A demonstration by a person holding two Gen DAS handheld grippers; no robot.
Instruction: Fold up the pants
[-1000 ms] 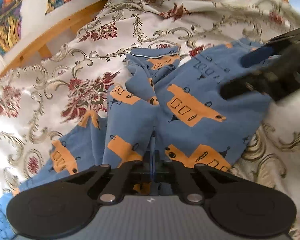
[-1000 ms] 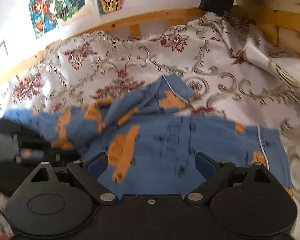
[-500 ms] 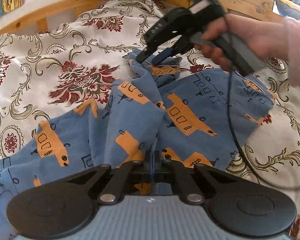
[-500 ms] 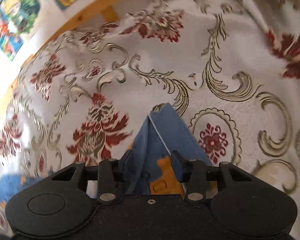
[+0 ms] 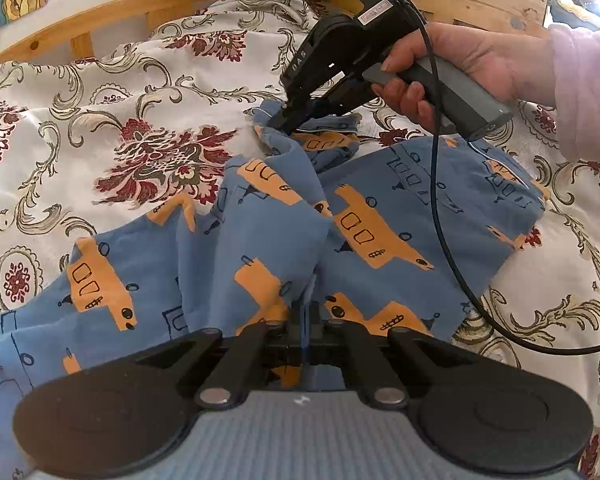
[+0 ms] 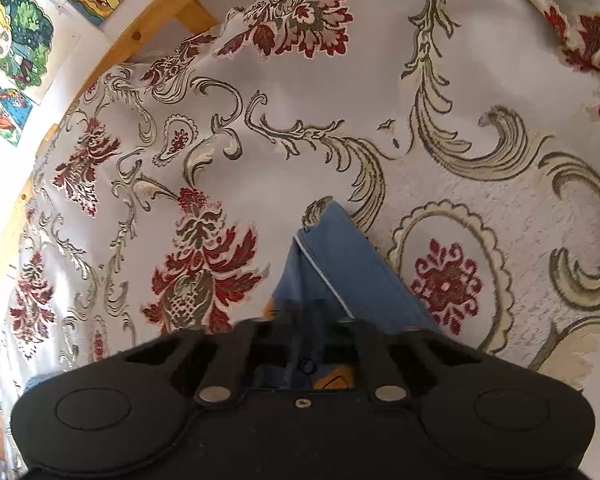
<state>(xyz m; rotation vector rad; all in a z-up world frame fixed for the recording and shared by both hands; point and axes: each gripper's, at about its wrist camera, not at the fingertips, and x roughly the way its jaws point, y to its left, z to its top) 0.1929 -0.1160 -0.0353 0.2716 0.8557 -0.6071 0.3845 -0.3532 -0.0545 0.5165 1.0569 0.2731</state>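
Blue pants (image 5: 260, 240) crumpled on bed (image 5: 100, 120). Left tool (image 5: 305, 320) clamped on a near fold; right tool (image 5: 288, 122) pinches far corner, hand (image 5: 456, 68) gripping it.

1. The blue cotton pants with orange truck prints (image 5: 260, 248) run off the lower left edge of the left wrist view, their far end cut away.
2. The left gripper (image 5: 305, 334) hides the cloth pinched between its fingers.
3. In the right wrist view, the right gripper (image 6: 305, 330) blurs and covers the pants corner.
4. The black cable (image 5: 452, 264) leaves the right edge.
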